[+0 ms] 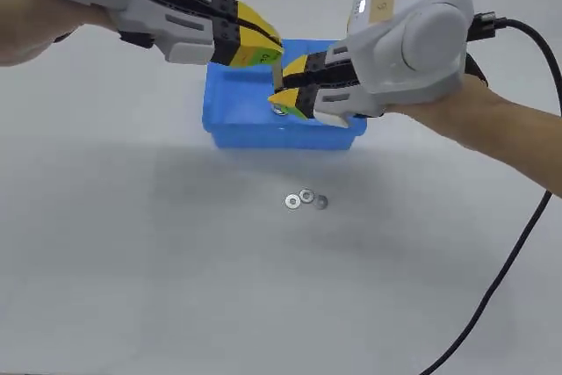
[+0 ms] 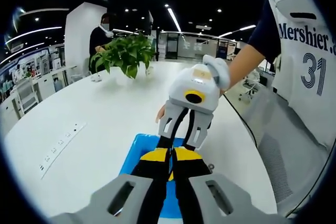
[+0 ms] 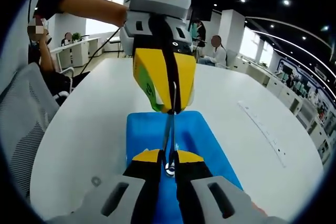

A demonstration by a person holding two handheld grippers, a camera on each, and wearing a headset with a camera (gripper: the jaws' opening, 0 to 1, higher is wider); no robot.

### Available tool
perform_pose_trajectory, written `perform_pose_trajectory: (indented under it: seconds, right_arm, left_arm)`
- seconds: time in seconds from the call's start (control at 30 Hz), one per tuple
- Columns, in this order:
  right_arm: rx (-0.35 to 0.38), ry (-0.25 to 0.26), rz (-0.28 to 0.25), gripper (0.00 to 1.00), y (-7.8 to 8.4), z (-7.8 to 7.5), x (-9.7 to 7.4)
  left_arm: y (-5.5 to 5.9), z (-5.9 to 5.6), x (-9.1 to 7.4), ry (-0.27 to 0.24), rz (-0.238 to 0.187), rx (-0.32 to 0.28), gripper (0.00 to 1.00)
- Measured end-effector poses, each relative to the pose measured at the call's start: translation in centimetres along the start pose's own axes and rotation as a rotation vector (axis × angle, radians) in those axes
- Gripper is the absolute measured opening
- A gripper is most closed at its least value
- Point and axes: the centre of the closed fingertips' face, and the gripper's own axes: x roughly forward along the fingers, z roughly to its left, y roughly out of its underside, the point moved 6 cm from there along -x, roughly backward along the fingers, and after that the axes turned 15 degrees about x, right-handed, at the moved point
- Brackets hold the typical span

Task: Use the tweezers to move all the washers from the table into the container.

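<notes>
Thin metal tweezers (image 1: 277, 76) run between my two grippers above the blue container (image 1: 237, 120). My left gripper (image 1: 266, 48) comes in from the upper left, shut on the tweezers' upper end. My right gripper (image 1: 288, 94) reaches in from the right, shut on the tweezers lower down. In the right gripper view the tweezers (image 3: 170, 129) drop from the left gripper (image 3: 173, 109) between my right gripper's (image 3: 169, 156) yellow jaws. A washer (image 3: 169, 170) sits at their tip over the container (image 3: 197, 135). Three washers (image 1: 306, 198) lie on the table in front of the container.
The white table (image 1: 132, 243) spreads wide around the container. A black cable (image 1: 518, 243) trails from the right gripper across the table's right side. In the left gripper view a power strip (image 2: 58, 145) lies at the left and a potted plant (image 2: 126, 53) stands farther back.
</notes>
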Motion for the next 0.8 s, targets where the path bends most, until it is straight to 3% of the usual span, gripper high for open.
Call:
perform_pose_trajectory:
  seconds: [0.47,0.8]
  right_arm:
    - [0.012,0.009,0.008,0.11,0.3,0.0,0.2]
    - [0.001,0.028,-0.016,0.12,-0.7,0.5,-0.7]
  left_arm:
    - [0.3,-0.1,0.3,0.008,0.008,-0.013,0.06]
    - [-1.1,-0.4,-0.1,-0.003,-0.01,0.008,0.06]
